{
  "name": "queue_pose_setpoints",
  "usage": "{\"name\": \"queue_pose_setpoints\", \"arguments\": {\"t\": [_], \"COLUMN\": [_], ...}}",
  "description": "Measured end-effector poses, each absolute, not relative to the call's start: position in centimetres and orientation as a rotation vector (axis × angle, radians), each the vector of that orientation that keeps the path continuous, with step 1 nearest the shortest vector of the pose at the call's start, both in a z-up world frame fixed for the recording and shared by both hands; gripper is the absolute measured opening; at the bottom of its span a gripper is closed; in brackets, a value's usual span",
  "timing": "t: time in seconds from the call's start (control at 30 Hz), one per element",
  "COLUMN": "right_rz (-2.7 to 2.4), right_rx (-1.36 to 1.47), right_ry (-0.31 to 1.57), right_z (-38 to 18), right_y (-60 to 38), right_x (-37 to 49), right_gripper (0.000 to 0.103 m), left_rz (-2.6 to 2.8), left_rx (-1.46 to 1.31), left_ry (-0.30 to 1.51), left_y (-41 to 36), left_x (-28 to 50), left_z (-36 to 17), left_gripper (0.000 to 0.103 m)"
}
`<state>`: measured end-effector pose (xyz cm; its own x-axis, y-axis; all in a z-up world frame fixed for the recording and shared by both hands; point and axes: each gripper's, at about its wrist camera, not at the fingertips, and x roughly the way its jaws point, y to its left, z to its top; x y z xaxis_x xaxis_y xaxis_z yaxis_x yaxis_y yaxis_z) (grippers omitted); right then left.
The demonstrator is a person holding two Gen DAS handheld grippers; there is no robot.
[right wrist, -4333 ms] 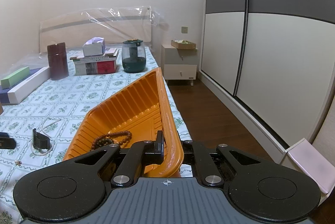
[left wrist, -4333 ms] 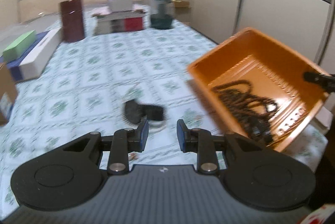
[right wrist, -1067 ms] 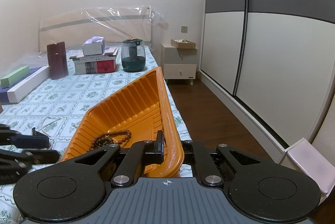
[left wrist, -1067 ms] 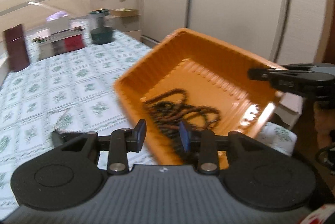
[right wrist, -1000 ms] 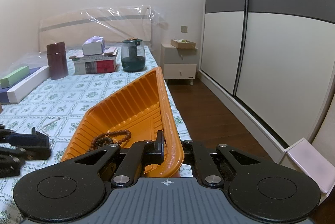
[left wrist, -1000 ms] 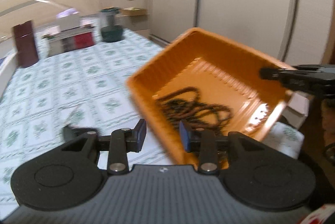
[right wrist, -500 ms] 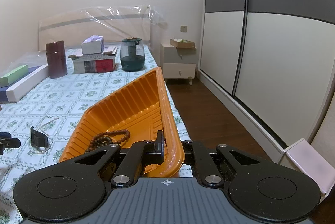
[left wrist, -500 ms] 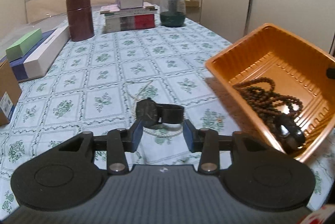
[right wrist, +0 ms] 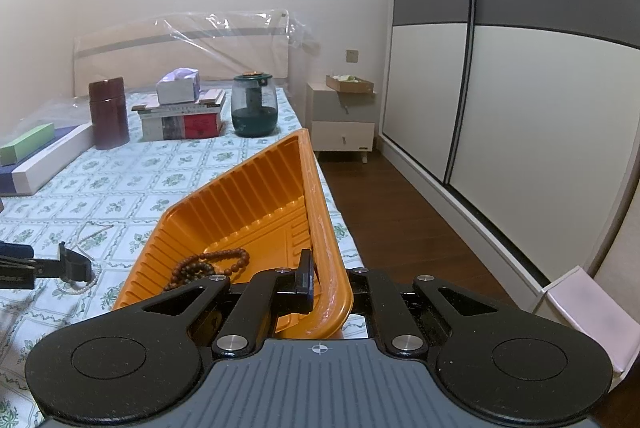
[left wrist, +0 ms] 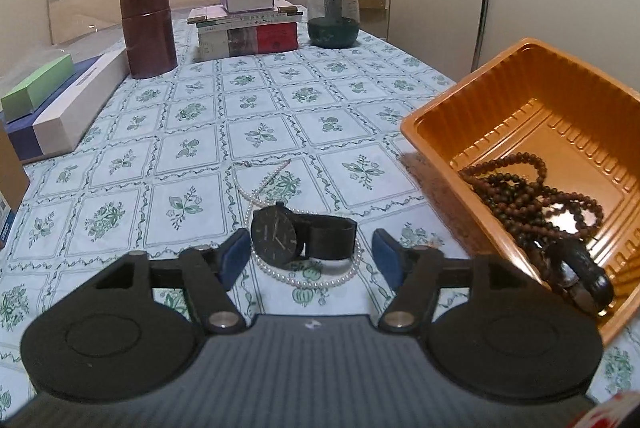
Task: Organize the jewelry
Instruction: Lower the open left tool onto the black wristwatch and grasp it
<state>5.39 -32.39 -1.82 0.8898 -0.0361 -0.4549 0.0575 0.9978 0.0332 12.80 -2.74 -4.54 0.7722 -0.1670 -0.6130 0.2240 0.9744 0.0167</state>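
Item: watch (left wrist: 298, 237). It lies on the cloth (left wrist: 260, 116) inside a loop of pearls (left wrist: 316, 278), with its strap curled to the right, well left of the tray (left wrist: 436, 116).

Left gripper (left wrist: 310, 256): your jaws have just been opening and now stand wide, one pad on each side of the watch, neither touching it. Nothing is held.

Right gripper (right wrist: 328, 288): the fingers are clamped on the tray rim and hold the tray tilted. Beads (left wrist: 536, 196) and a dark band (left wrist: 580, 278) already lie in it.

Step in hand, as it looks: take the watch.
- Come down so the pads straddle the case or the strap loop, not the pearls.
- Close on the strap where it stands up; the flat face gives less to grip.
- Lift straight, since the pearls lie partly under the watch and may drag along.
- Keep your right hand as it is, so the tray's load does not slide.

Changes since the earlier frames: a second ago your left gripper looked over the tray, jaws narrow. It now faces the watch, closer and lower. The tray and its grip look unchanged.
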Motion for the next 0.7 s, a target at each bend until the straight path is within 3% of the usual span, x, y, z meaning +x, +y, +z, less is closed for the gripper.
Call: {"name": "queue_pose_setpoints", "arguments": {"t": [0.57, 0.7], "right_rz": [-0.053, -0.056], "right_rx": [0.033, 0.031], "right_ry": [0.481, 0.483], "right_z": [-1.9, -2.0], "right_y": [-32.1, -32.0], "right_x": [5.6, 5.8], "right_gripper": [0.007, 0.007], "left_rz": [-0.117, -0.124], "left_rx": [0.123, 0.115], "left_ry": [0.704, 0.691], "left_y": [-4.6, -4.3], "left_x": [16.6, 16.4], "left_z": [-8.3, -8.0], "left_gripper": [0.070, 0.062]}}
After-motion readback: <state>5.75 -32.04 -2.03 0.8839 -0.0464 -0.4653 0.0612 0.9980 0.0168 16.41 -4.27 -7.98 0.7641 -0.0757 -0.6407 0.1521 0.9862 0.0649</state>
